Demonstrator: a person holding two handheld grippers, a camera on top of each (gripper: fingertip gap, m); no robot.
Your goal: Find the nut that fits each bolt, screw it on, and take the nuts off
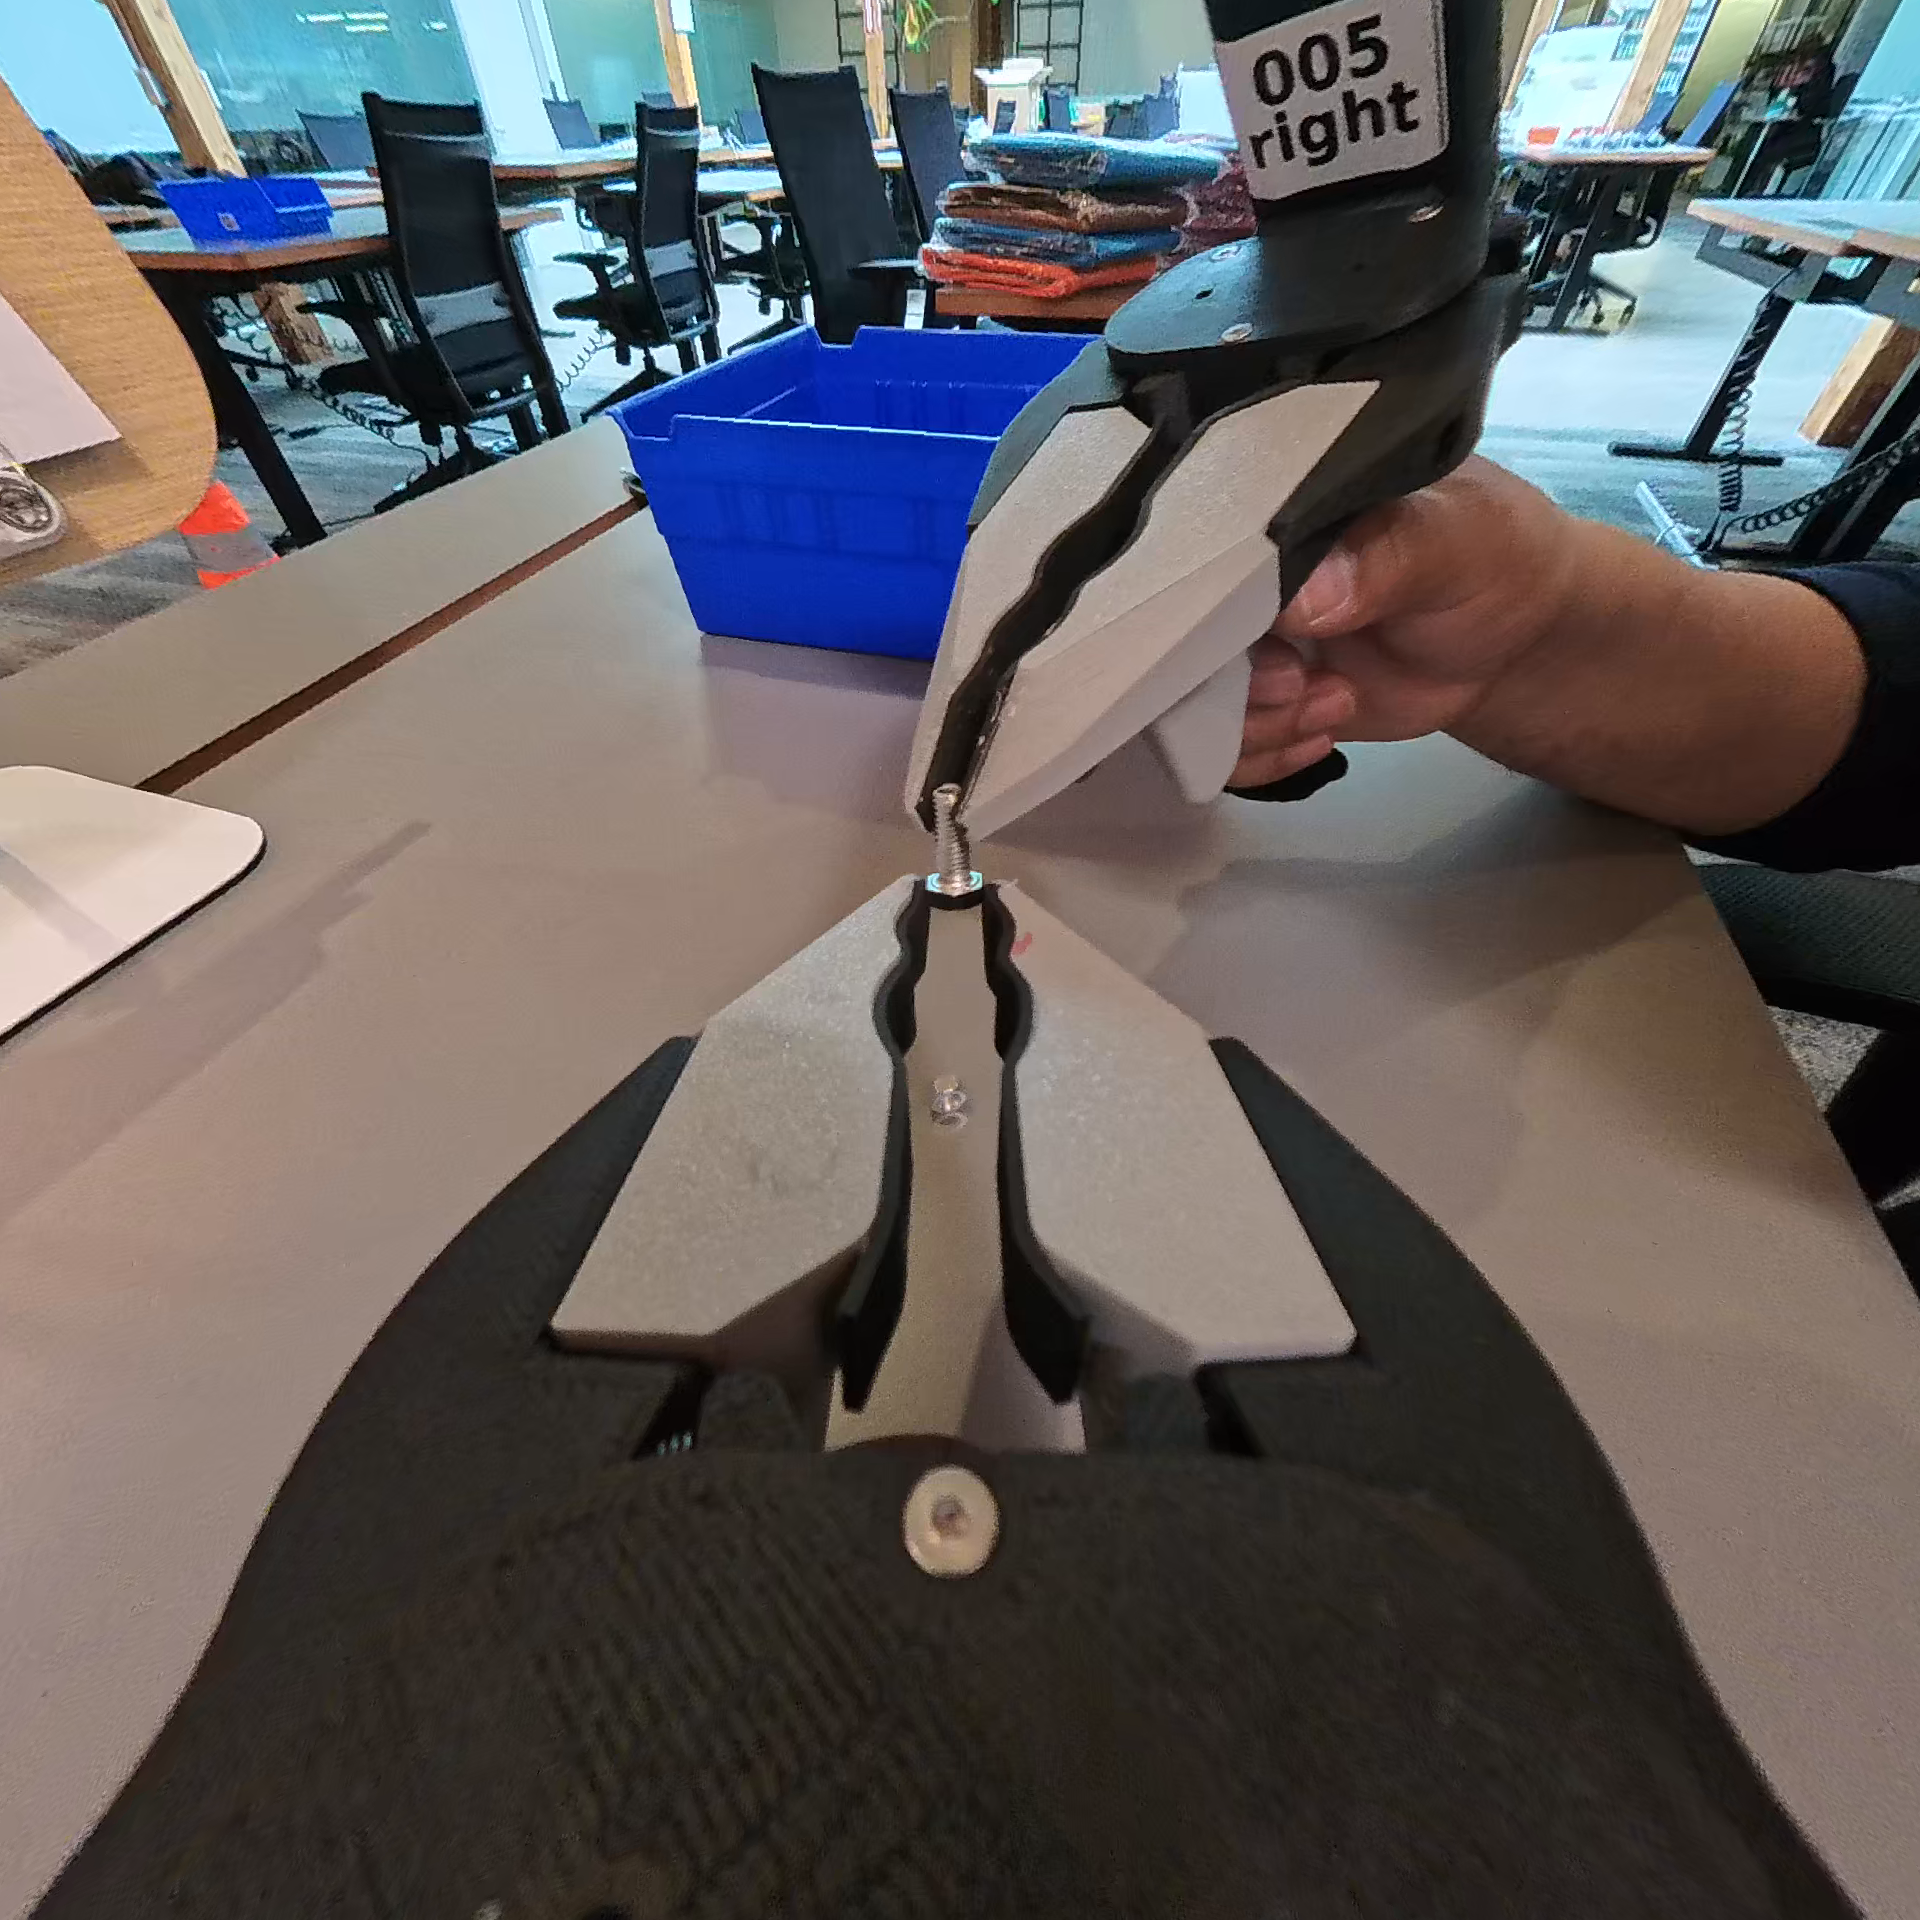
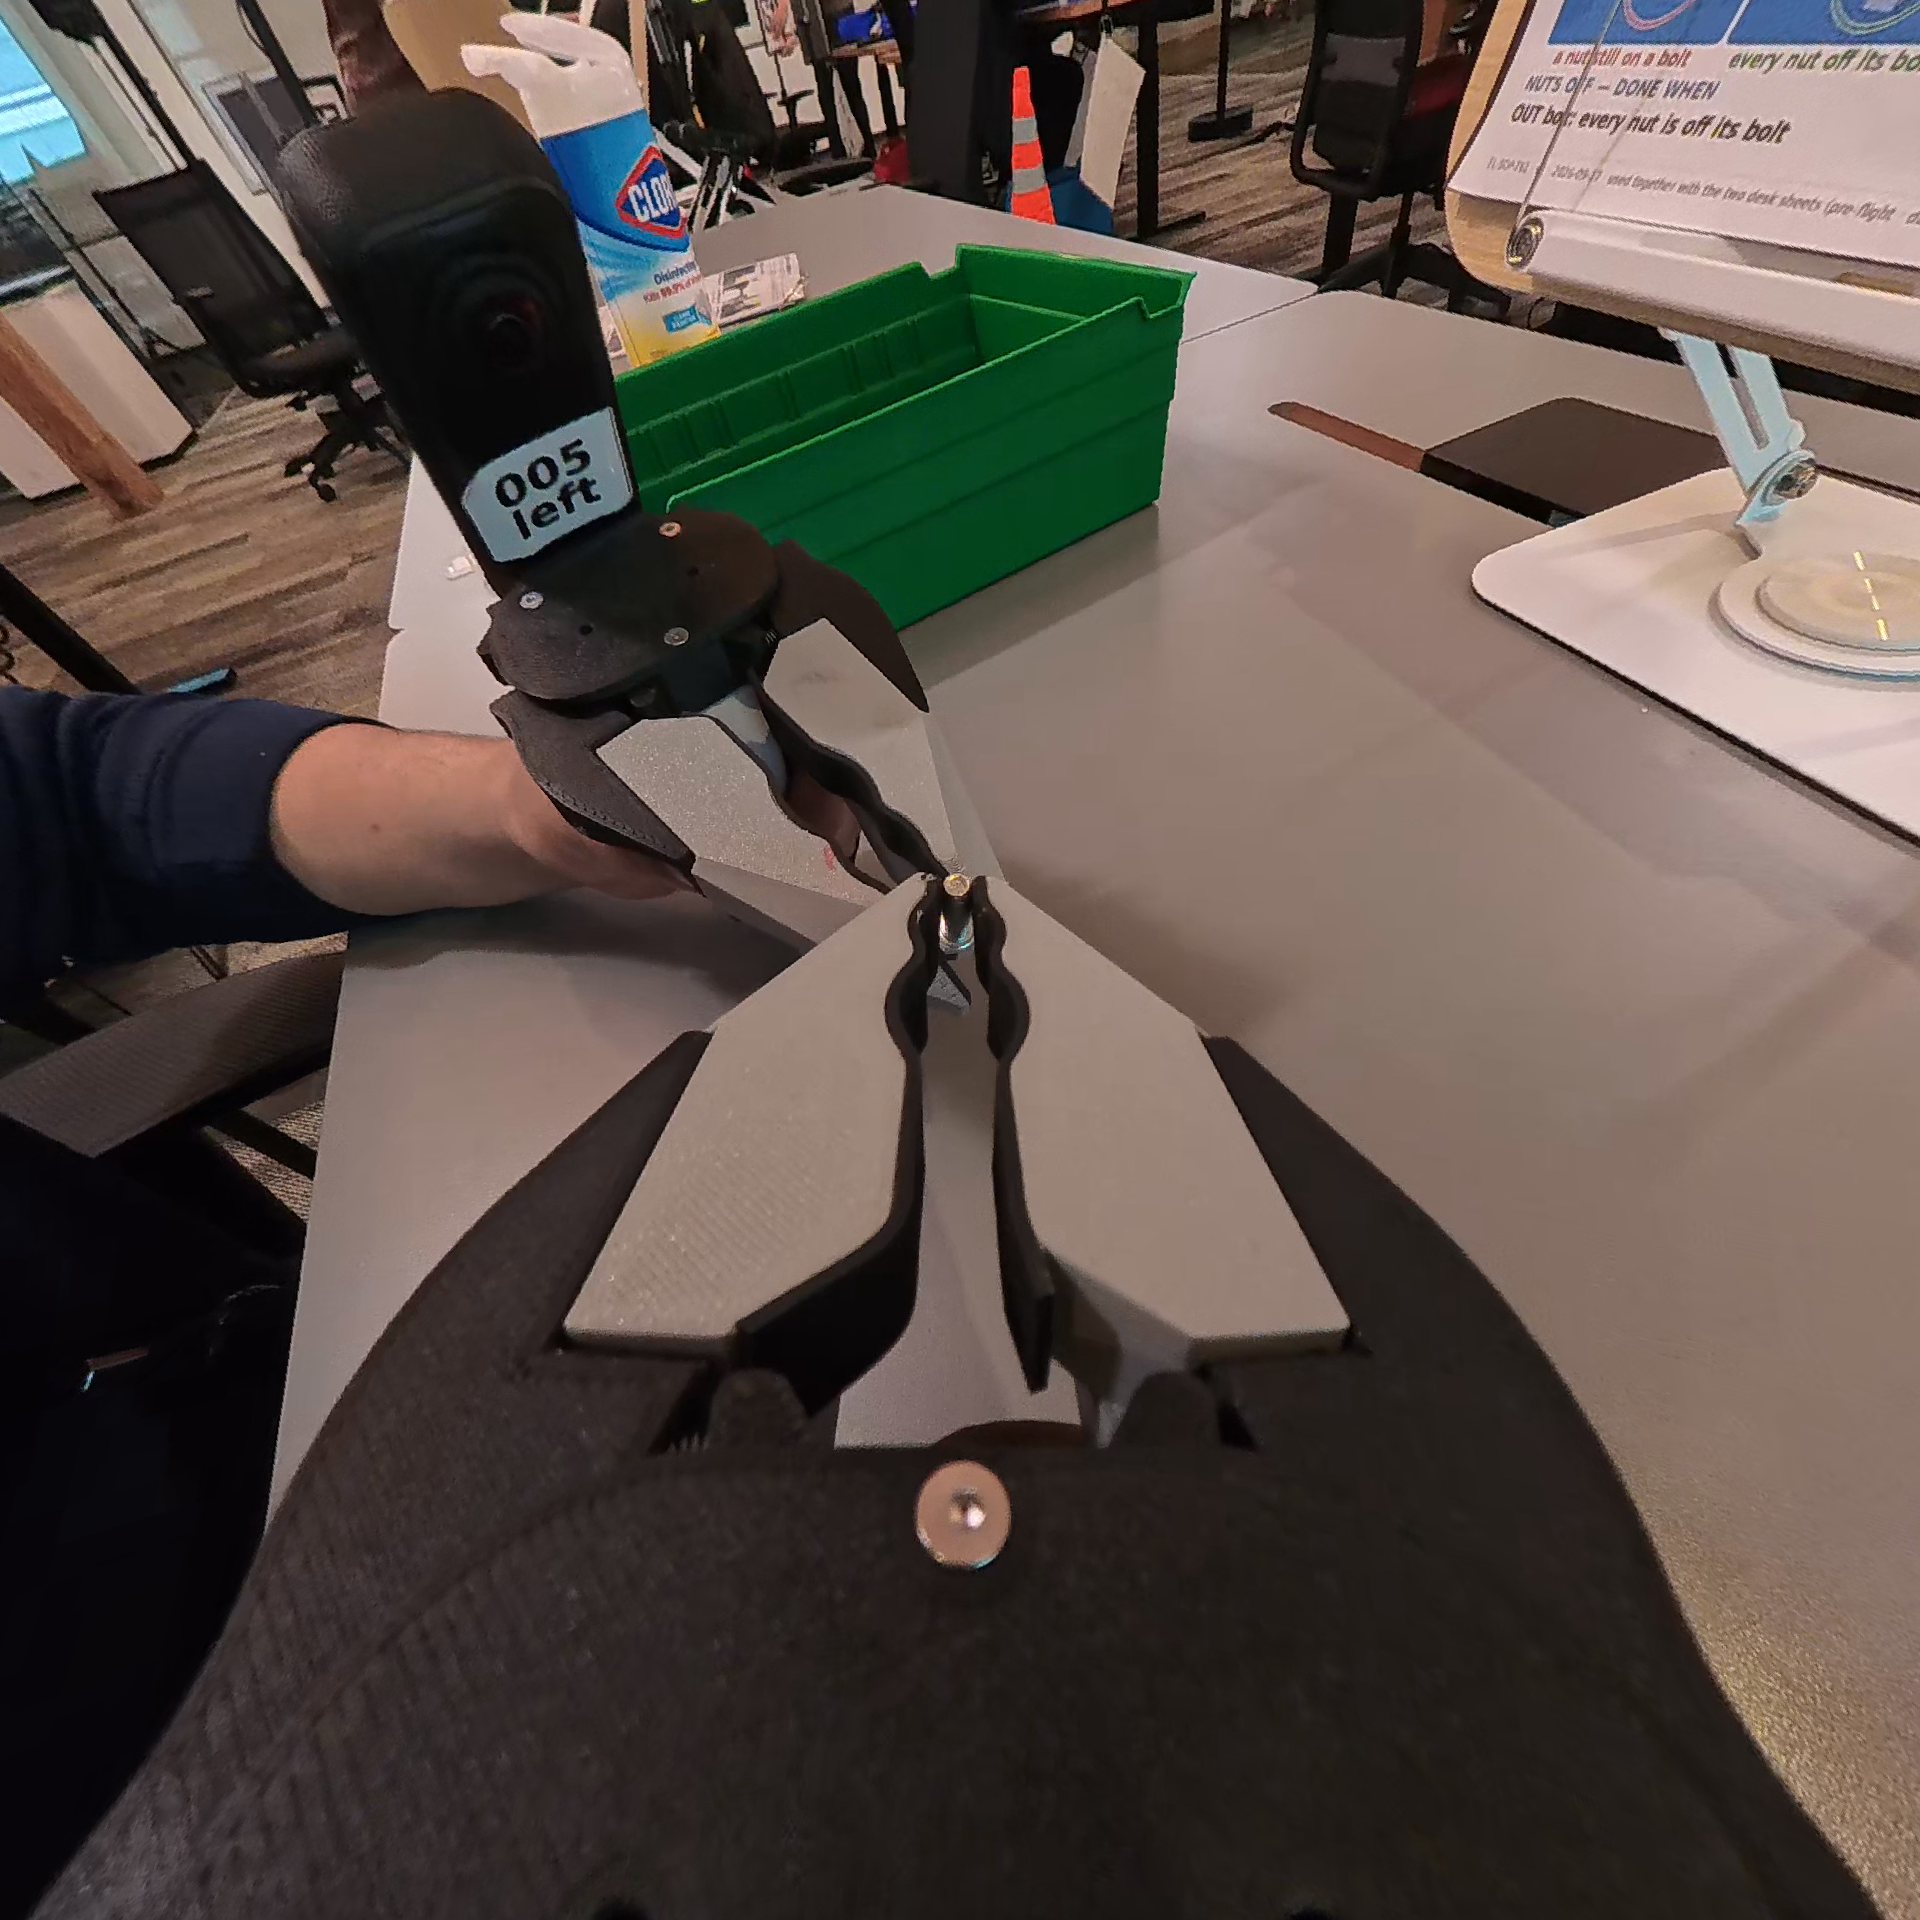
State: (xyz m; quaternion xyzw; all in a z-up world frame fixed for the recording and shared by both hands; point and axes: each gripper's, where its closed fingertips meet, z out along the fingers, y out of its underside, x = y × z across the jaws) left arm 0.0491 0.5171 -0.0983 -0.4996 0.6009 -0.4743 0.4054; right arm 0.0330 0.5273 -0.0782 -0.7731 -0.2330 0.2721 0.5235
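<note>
Nearest in the left wrist view, a second small bolt with a nut (image 1: 947, 1101) lies on the grey counter (image 1: 520, 987) between the long fingers of the left hand-held gripper (image 1: 954, 891). At that gripper's tips, the jaws are pressed in on a silver hex nut (image 1: 956, 882), pinching it by its flats. A small threaded bolt (image 1: 947, 831) rises from the nut, tilted slightly. Its head is gripped from above by the right hand-held gripper (image 1: 940, 808), whose jaws are closed on it.

The two tools meet tip to tip above the counter, probably so one can hold the nut fixed while the other turns the bolt. The threads showing between head and nut suggest the nut sits near the end of the bolt; whether it is going on or coming off cannot be told.

In the right wrist view the same bolt (image 2: 955, 914) appears end on between that gripper's tips.

Farther back, a blue plastic bin (image 1: 831, 499) stands behind the right gripper; the part of its inside that shows looks empty. A green divided bin (image 2: 935, 416) stands behind the left gripper, and its visible compartments also look empty. A spray bottle (image 2: 634, 208) stands beyond it.
</note>
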